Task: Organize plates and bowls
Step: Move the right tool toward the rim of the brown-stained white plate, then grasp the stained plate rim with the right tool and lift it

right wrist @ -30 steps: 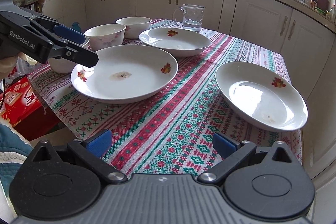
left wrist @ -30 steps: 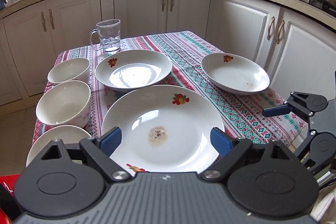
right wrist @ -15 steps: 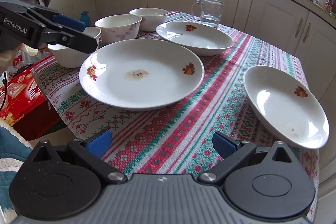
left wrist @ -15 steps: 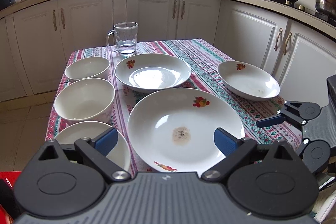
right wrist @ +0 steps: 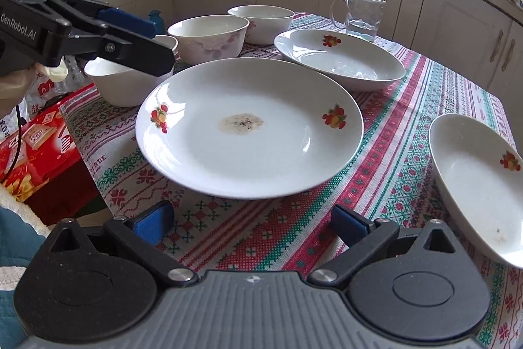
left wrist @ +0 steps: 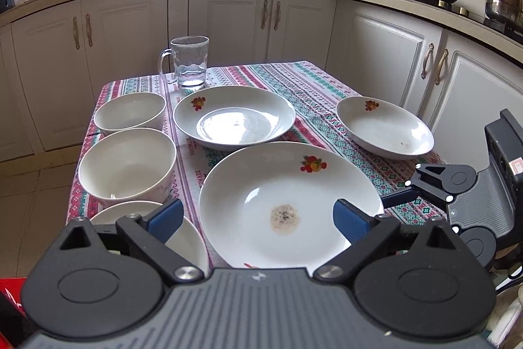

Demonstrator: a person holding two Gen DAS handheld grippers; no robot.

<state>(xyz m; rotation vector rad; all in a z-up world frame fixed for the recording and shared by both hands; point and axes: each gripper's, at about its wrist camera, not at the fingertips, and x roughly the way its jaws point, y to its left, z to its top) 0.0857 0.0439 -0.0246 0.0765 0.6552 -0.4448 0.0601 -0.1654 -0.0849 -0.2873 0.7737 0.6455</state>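
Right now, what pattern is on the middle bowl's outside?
Faint pink flowers on the white middle bowl, clearest in the right wrist view.

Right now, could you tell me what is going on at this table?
A person holds two grippers over a table of used dishes. The left gripper hovers open over the big stained plate, beside three bowls. The right gripper is open too, near that plate's edge. Nothing is gripped or stacked yet.

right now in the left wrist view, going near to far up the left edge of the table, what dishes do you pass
nearest bowl → middle bowl → far bowl → glass mug
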